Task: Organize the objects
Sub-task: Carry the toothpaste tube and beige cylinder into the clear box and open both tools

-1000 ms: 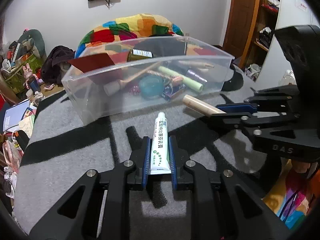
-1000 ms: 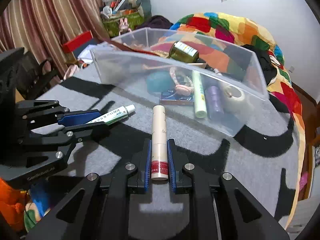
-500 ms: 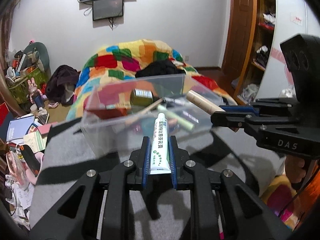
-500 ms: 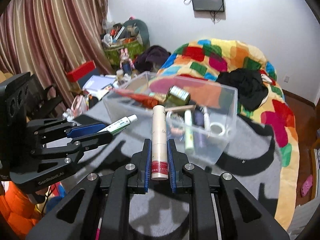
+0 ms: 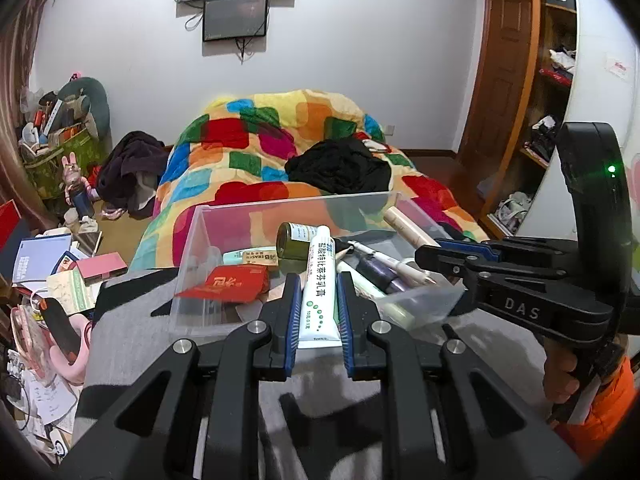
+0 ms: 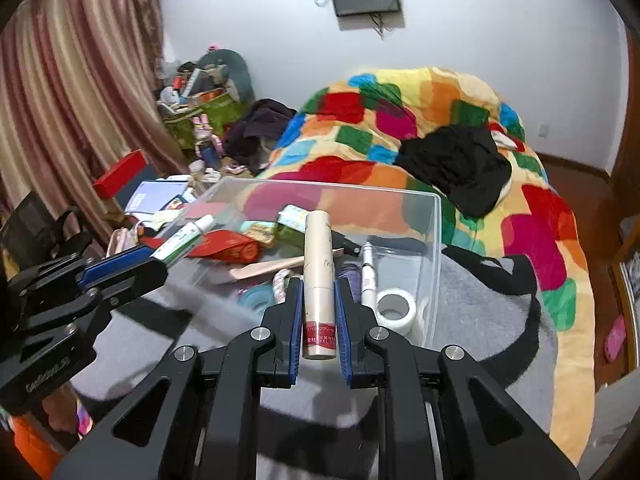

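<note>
— What changed?

— I've lifted both off the grey surface (image 6: 480, 304). My left gripper (image 5: 318, 312) stays clenched on the ointment tube (image 5: 319, 280), my right gripper (image 6: 318, 312) on the beige cosmetic stick (image 6: 319, 280); both now hover over the clear bin (image 6: 434, 240).

— Next?

— Probably dropping them in.
</note>
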